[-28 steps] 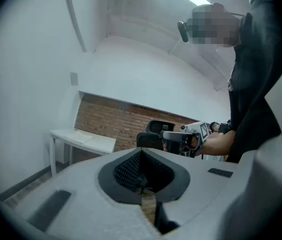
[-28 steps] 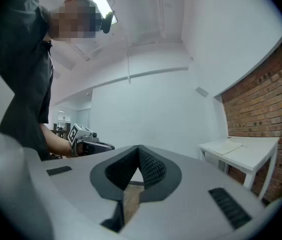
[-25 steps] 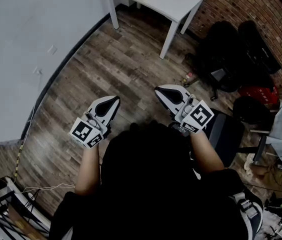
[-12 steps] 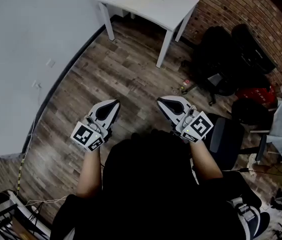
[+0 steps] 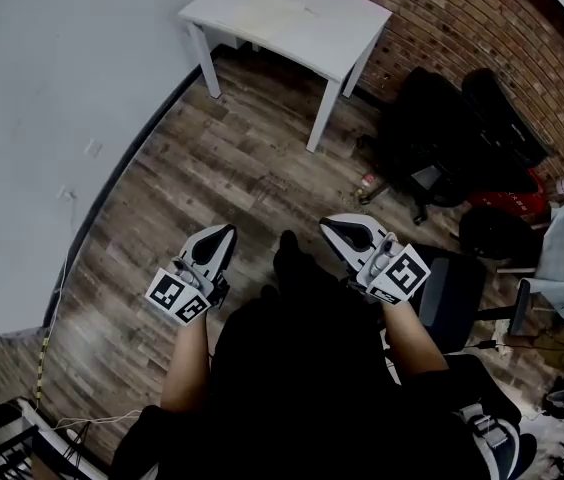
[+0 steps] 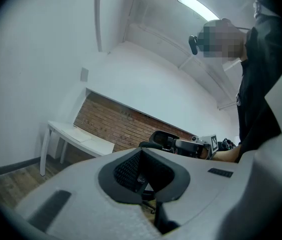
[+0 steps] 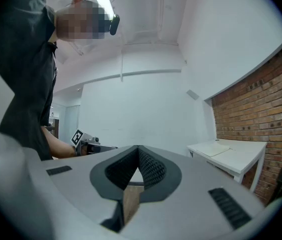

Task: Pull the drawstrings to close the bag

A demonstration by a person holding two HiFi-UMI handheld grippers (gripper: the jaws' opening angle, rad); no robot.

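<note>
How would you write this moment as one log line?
left gripper: shut, empty | right gripper: shut, empty | bag: not in view | table: ahead, near brick wall

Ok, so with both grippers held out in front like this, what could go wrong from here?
1. No bag or drawstrings show in any view, not even on the white table, so there may be nothing here to pull.
2. The left gripper and right gripper are both shut and empty; they would have to open before taking a cord.
3. The black chairs crowd the floor beside the table and could probably snag a foot or an arm.
</note>
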